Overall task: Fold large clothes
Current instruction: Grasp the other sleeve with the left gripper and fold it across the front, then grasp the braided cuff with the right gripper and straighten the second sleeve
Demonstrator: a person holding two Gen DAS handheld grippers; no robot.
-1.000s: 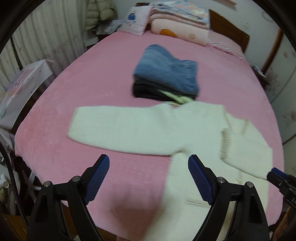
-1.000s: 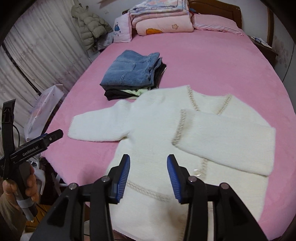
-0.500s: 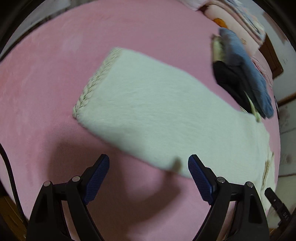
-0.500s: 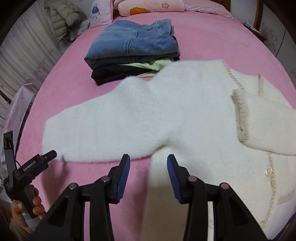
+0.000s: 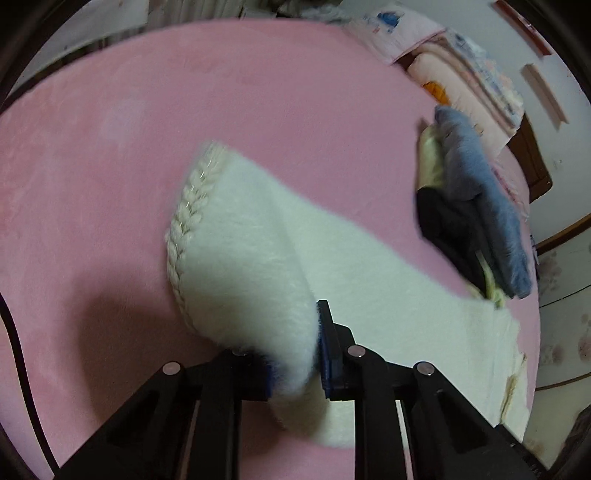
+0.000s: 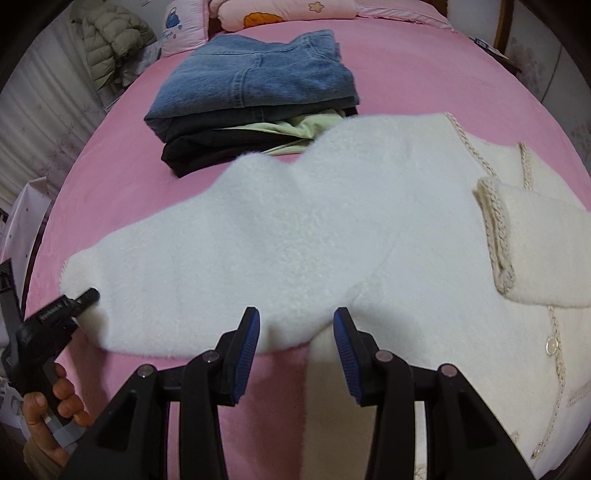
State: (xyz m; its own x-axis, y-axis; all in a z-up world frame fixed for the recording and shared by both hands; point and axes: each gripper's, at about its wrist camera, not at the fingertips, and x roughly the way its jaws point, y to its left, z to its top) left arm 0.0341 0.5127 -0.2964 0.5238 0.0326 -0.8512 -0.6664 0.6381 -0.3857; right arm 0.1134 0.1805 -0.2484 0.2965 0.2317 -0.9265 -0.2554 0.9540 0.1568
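A: Pink bed (image 6: 424,74), with a folded stack at the far side, jeans (image 6: 255,74) on top. Where's the cardigan?

B: The white cardigan (image 6: 332,221) lies flat across the bed; one sleeve is already folded over the chest. The left gripper (image 5: 295,347) has its fingers clamped on the other sleeve's cuff (image 5: 192,206), likely to fold it inward.

A: And the right gripper (image 6: 295,343)?

B: Fingers apart, hovering near the armpit, probably to pin the crease.

home bedroom | pink bed (image 6: 406,66) | pillows (image 6: 280,11) | folded clothes stack (image 6: 255,85)
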